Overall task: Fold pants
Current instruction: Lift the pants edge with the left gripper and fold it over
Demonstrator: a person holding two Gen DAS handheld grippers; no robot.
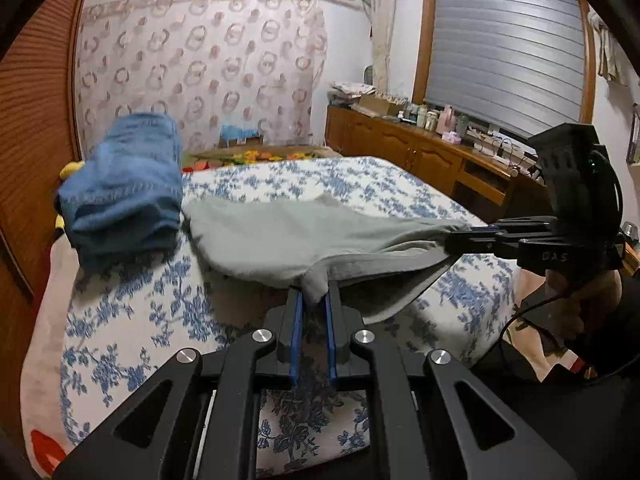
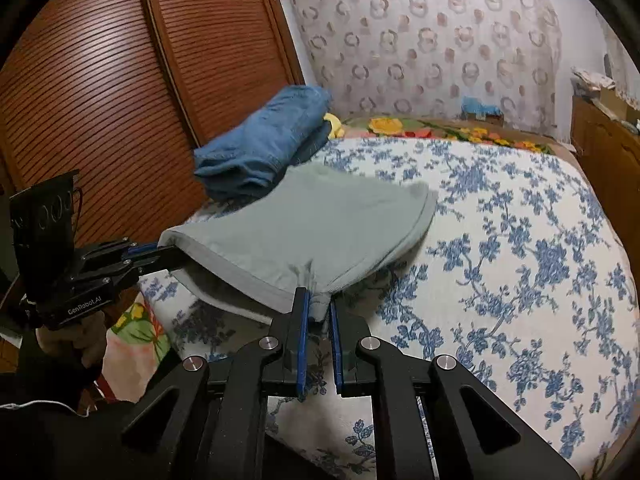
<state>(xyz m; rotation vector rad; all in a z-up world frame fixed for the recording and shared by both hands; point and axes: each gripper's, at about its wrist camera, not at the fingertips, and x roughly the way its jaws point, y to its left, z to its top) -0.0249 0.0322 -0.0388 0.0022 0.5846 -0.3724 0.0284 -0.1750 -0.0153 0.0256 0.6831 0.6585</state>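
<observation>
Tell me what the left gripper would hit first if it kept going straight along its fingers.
The grey pants it is already clamping; the left gripper points straight into them. Past that lies the floral bedspread, though depth is unclear.

Grey pants (image 1: 280,232) in hand-held grippers, seemingly lifted

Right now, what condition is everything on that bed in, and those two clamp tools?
Grey pants: near edge lifted, far end on the bed.
Blue jeans: folded, lying beside them.
Left gripper: shut on grey pants.
Right gripper: shut on grey pants.
Window blind: lowered.
</observation>
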